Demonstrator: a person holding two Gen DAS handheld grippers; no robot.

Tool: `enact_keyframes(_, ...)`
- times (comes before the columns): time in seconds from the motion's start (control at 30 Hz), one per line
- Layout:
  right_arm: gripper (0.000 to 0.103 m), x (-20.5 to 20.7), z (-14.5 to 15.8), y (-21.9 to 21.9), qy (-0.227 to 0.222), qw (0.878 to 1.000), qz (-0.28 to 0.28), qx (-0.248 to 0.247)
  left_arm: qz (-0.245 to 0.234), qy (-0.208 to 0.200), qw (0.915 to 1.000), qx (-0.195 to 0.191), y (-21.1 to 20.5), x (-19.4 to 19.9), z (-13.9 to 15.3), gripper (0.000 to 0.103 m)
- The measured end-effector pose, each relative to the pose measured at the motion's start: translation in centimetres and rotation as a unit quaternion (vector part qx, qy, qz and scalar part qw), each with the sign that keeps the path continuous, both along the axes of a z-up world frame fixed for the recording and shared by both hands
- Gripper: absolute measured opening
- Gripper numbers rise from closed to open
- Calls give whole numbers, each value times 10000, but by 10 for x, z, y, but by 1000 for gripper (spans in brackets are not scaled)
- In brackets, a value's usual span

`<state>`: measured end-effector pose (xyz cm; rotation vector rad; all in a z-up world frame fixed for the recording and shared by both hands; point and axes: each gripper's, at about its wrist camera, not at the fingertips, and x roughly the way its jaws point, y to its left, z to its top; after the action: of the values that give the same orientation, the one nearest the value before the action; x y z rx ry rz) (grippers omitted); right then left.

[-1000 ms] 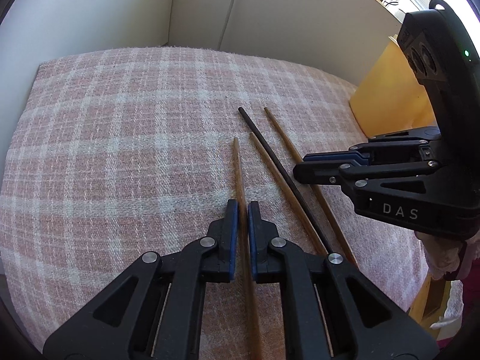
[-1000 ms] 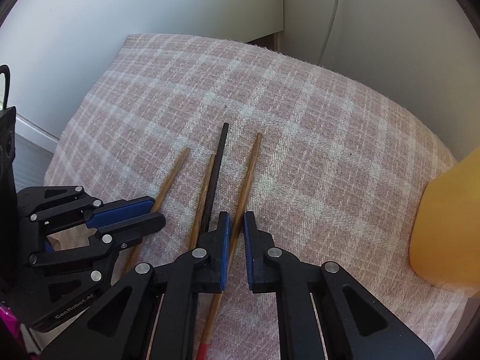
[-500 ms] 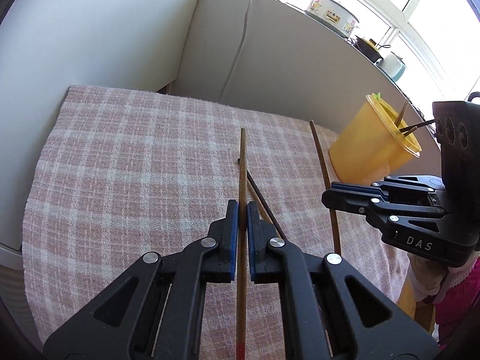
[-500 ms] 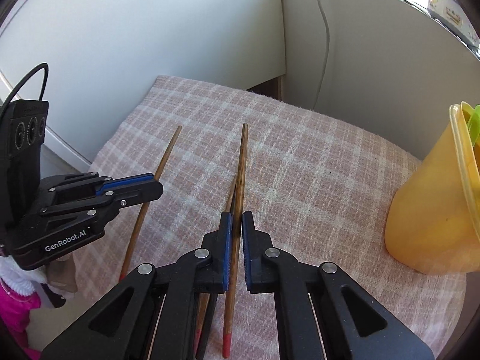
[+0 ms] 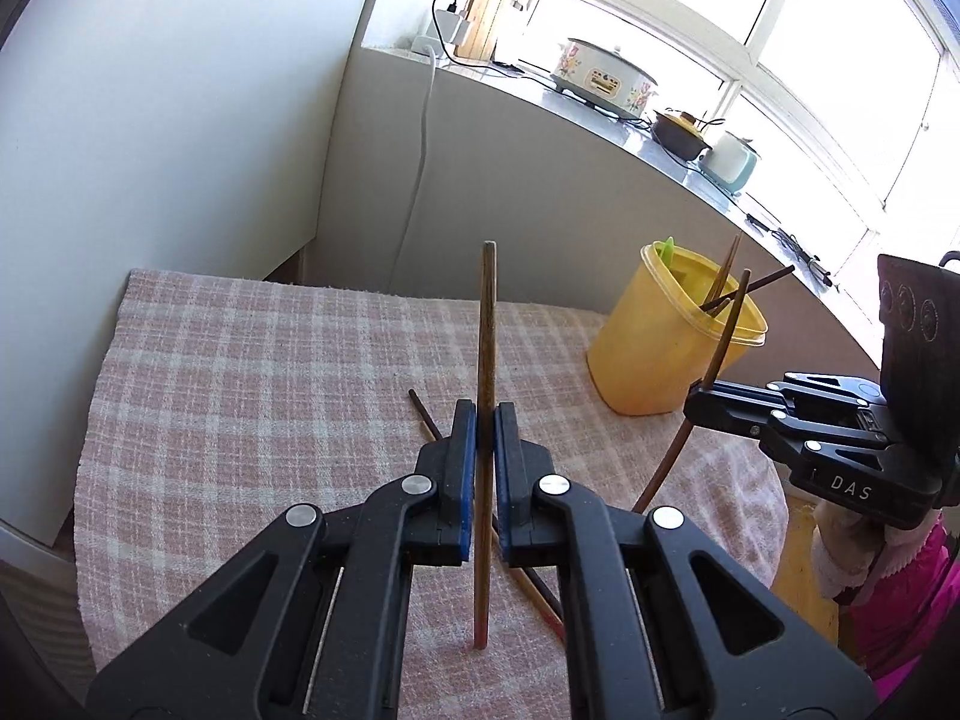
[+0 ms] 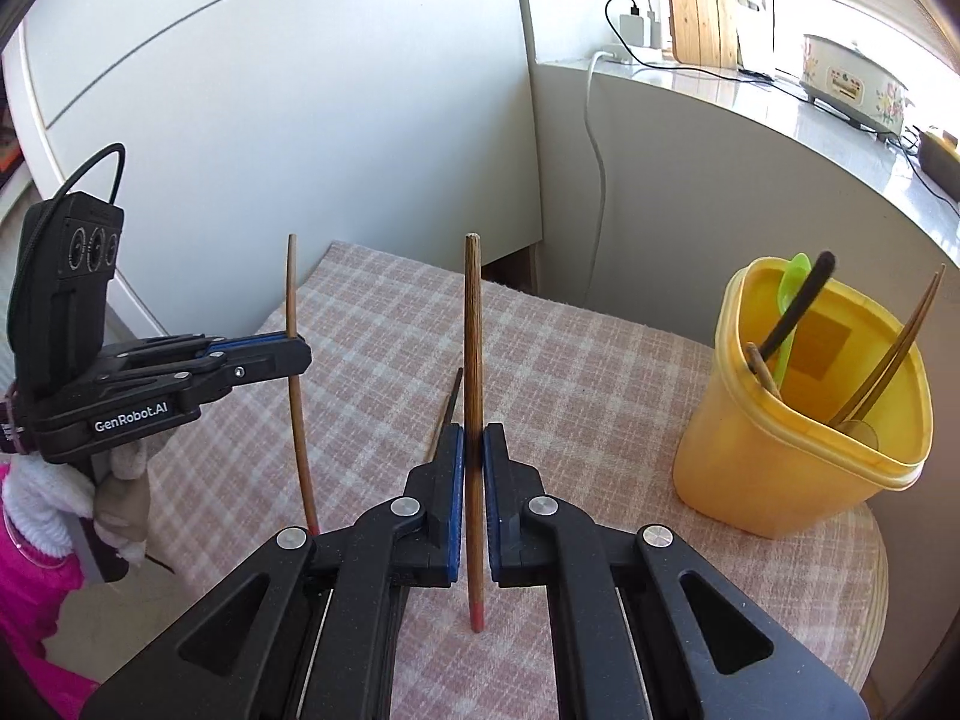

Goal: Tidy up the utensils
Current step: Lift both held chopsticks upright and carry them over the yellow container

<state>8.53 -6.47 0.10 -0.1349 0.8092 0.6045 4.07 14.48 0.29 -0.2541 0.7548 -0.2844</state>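
Left gripper [image 5: 485,414]: jaws clamped on a brown chopstick [image 5: 486,324], held about mid-shaft. Stick stands near upright between the blue pads; blunt end above the tips, red-tipped end below them, just over the cloth [image 5: 252,384]

Right gripper [image 6: 473,435]: jaws clamped on a second brown chopstick [image 6: 471,324], same posture: upright, blunt end up, red tip low in front of the jaw bases, just above the cloth

Each gripper shows in the other's view. From the left camera the right gripper [image 5: 699,402] sits off to the right, its stick slanting up across the yellow tub [image 5: 648,360]. From the right camera the left gripper [image 6: 300,354] sits off to the left, with a white cuff and pink sleeve [image 6: 30,570] behind it

On the cloth, below and ahead of the left jaws: a dark chopstick [image 5: 423,414] and another brown one [image 5: 534,597], lying side by side, partly hidden by the gripper

Yellow tub stands on the cloth to the right of the right gripper, near but apart. Inside it: a green spoon [image 6: 791,300], a dark stick and two brown sticks leaning on the rim

Beyond the tub: sill with a white cooker [image 5: 603,78]
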Motion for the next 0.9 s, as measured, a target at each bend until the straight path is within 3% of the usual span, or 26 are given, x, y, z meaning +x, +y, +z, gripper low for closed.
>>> enact_keyframes(0.57, 5, -23, 22, -41, -443, 9982, -292, 289, -316, -490, 9976, 369, -53, 8, 25, 4)
enact_keyframes(0.9, 5, -28, 31, -64, -558, 9963, -489, 432, -510, -589, 9964, 343, -71, 17, 31, 4)
